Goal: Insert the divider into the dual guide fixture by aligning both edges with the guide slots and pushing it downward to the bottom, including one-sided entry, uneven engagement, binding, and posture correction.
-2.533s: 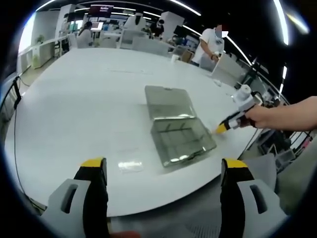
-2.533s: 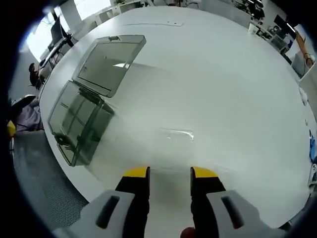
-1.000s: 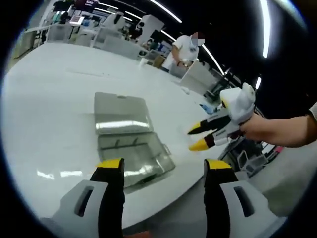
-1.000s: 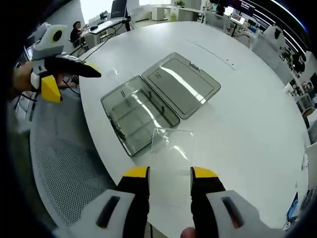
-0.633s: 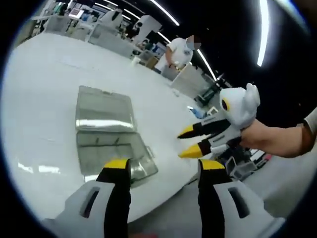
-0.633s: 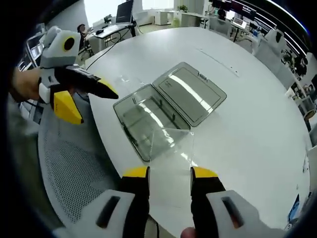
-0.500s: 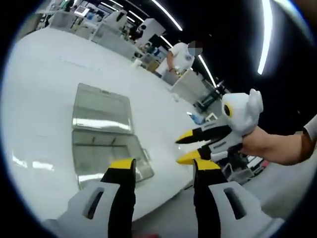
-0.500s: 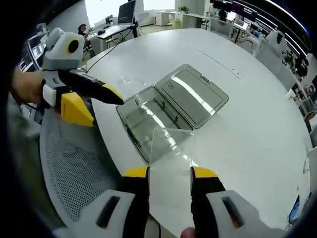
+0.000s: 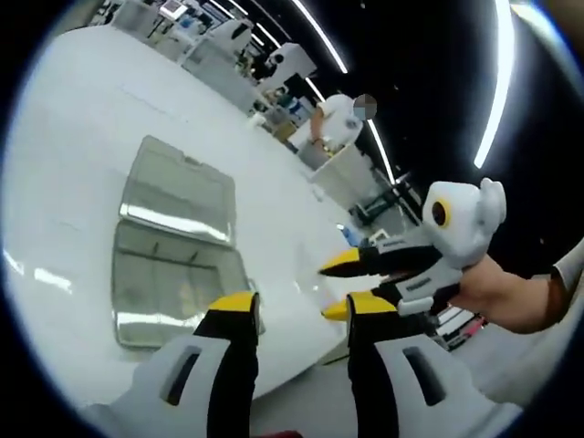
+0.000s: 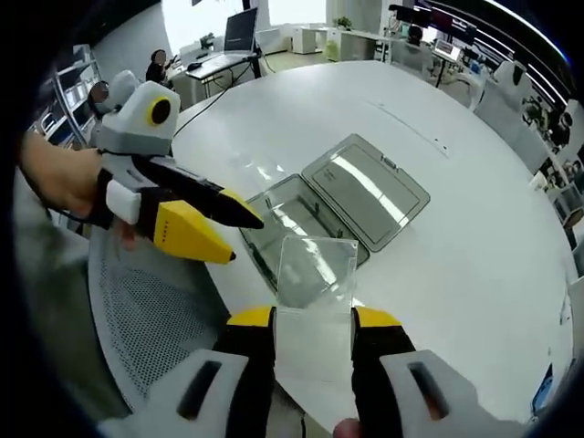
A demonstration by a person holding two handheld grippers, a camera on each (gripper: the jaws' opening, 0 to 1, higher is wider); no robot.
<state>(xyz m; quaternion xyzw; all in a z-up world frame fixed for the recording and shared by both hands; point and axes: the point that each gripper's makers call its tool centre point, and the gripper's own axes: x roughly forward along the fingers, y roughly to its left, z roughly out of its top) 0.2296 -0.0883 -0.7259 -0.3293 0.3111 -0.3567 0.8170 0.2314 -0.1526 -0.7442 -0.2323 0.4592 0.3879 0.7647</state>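
A clear plastic case lies open on the white table (image 10: 456,255), its slotted base (image 10: 292,224) nearest the edge and its lid (image 10: 370,187) flat behind. My right gripper (image 10: 313,321) is shut on a clear divider sheet (image 10: 315,269), which stands upright in the air before the base. In the left gripper view the base (image 9: 173,287) and lid (image 9: 178,192) lie ahead on the left. My left gripper (image 9: 301,308) is open with nothing between its jaws. The right gripper (image 9: 339,286) reaches in from the right, close to it. The left gripper (image 10: 219,228) hovers at the base's near-left side.
The table's rounded edge runs just below the case, with grey perforated floor (image 10: 155,310) beyond it. A person in white (image 9: 333,119) stands at desks far behind the table. Another person (image 10: 157,68) sits by monitors at the back left.
The two grippers have drawn closer together above the table edge. The left gripper's jaws have narrowed but stay open. The right gripper keeps the divider, now nearer the case base.
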